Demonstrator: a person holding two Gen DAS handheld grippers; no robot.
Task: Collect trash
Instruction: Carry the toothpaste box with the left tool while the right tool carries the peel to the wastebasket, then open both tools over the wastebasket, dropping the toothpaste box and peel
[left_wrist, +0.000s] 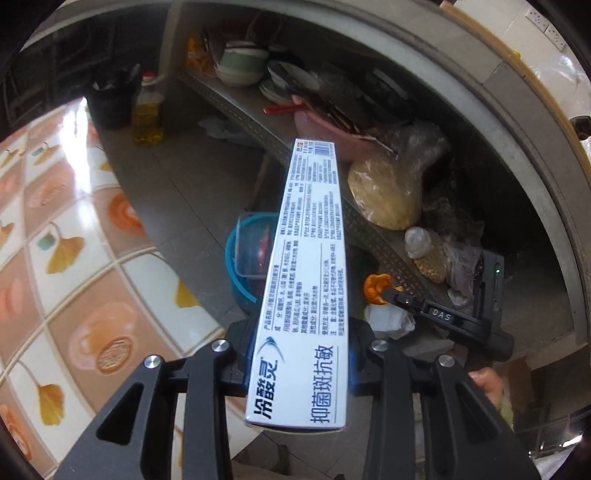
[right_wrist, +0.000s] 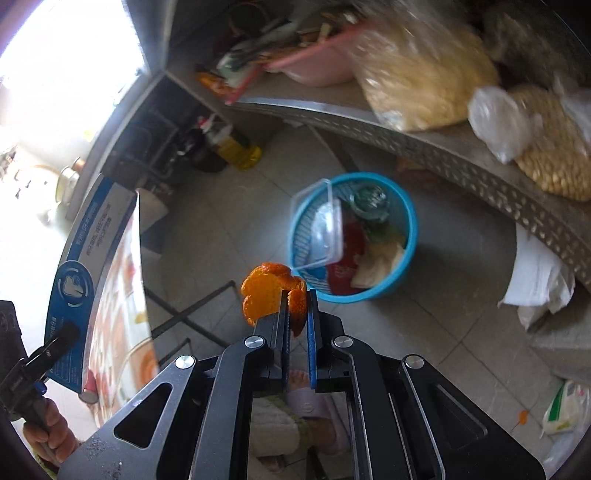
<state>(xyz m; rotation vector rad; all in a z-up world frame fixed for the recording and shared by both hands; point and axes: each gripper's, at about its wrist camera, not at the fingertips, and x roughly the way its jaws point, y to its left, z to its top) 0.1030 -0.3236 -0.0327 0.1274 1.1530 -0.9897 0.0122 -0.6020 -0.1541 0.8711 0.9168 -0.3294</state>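
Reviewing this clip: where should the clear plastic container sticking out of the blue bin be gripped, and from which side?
Grip the clear rectangular plastic container by its raised upper rim, coming from above. It stands on edge, leaning against the wall of the round blue plastic waste basket, so probably only that thin top edge is free; its lower part sits among trash.

The toothpaste box (left_wrist: 306, 280) hid half the blue basket (left_wrist: 236, 258). Shelf bags (right_wrist: 424, 70) were motion-blurred in the right wrist view; the box's small print stayed unreadable.
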